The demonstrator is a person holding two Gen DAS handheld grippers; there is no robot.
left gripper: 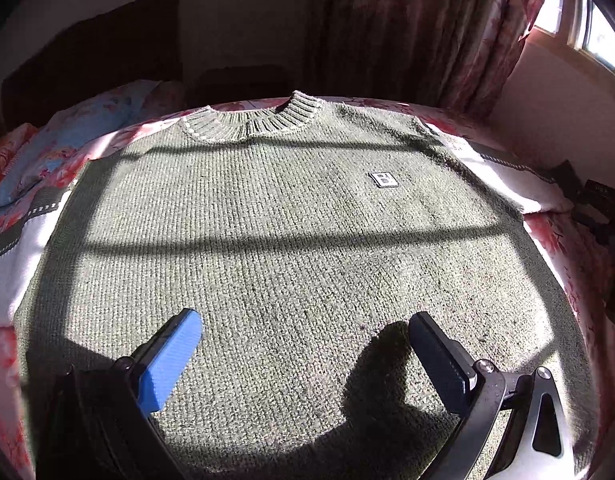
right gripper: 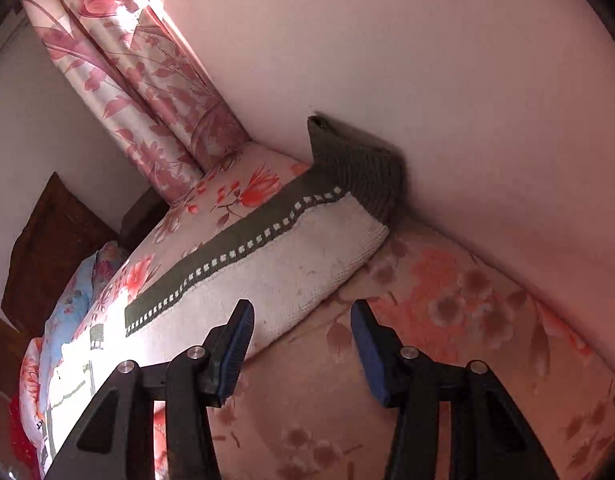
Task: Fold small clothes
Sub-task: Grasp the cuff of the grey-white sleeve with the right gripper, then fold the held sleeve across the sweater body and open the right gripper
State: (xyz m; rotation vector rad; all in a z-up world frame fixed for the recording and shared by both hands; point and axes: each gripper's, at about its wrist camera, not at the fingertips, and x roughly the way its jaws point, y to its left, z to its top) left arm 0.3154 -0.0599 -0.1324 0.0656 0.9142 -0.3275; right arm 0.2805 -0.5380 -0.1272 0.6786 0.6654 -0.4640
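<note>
The bed, spread with a pink floral sheet, carries the whole job: a grey-green knitted sweater lies flat on it, front up, collar at the far side and both sleeves stretched outward. The step in hand looks like the first fold, bringing a sleeve in over the body. To do it well, the right gripper should take the white sleeve near its ribbed cuff, pinch both layers, lift only enough to clear the knit, and lay it straight across the chest without dragging the body askew. The left gripper hovers over the lower part of the sweater, jaws wide apart with nothing between them; it could press the hem flat as an anchor. The right jaws also stand apart and empty, just beside the sleeve's lower edge. The left wrist view alone shows the sweater's full body, the small chest badge and the window-bar shadows; the right wrist view alone shows the cuff lying against the wall and the curtain meeting the bed.
</note>
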